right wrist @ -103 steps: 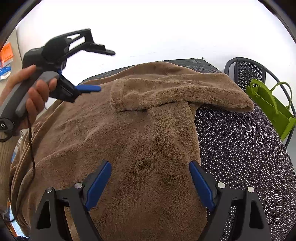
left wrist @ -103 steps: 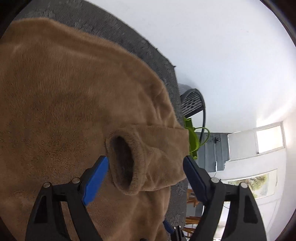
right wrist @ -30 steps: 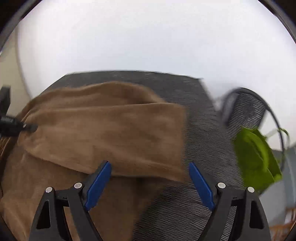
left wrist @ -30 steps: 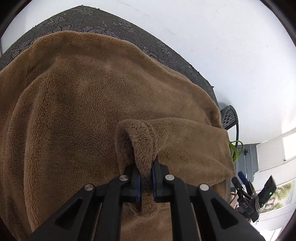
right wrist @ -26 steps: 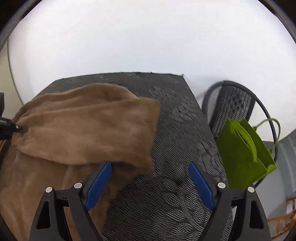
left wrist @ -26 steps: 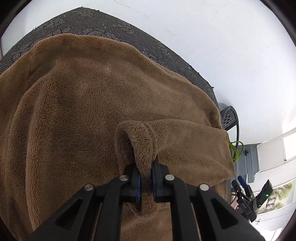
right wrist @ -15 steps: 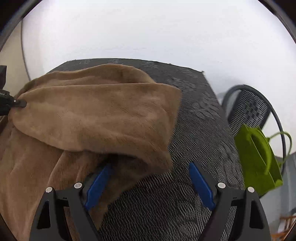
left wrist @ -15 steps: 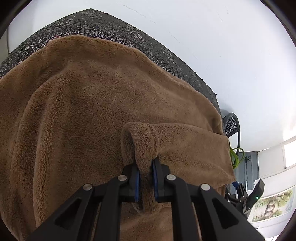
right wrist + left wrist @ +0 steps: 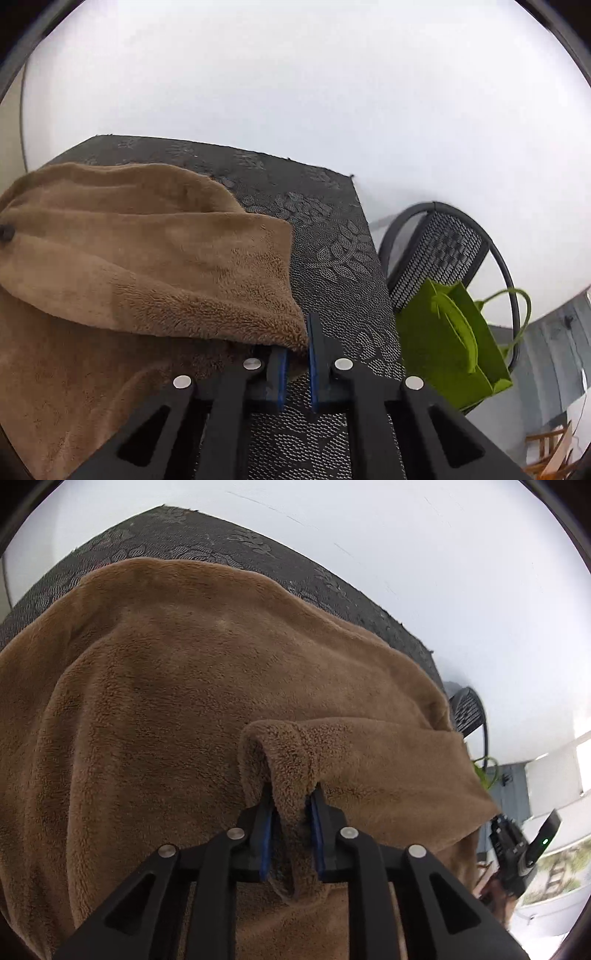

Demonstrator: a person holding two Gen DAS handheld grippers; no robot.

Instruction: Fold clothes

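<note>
Lying over the dark patterned table [image 9: 332, 258], the brown fuzzy robe [image 9: 166, 701] covers most of the top and is the thing to look from. One sleeve [image 9: 369, 760] is folded across the robe. The left gripper [image 9: 290, 834] sits at the cuff end of that sleeve. Its blue pads [image 9: 265, 834] have just been opening a little, and a fold of the cuff is between them; the cloth looks barely squeezed now, though it is hard to be sure. The right gripper [image 9: 295, 365] is at the other end of the sleeve, at the robe's edge near the bare table. Its jaws have just snapped together and pinch the fuzzy corner there. Past the table, away from the robe, a green bag [image 9: 450, 339] sits on a black mesh chair [image 9: 436, 251].
</note>
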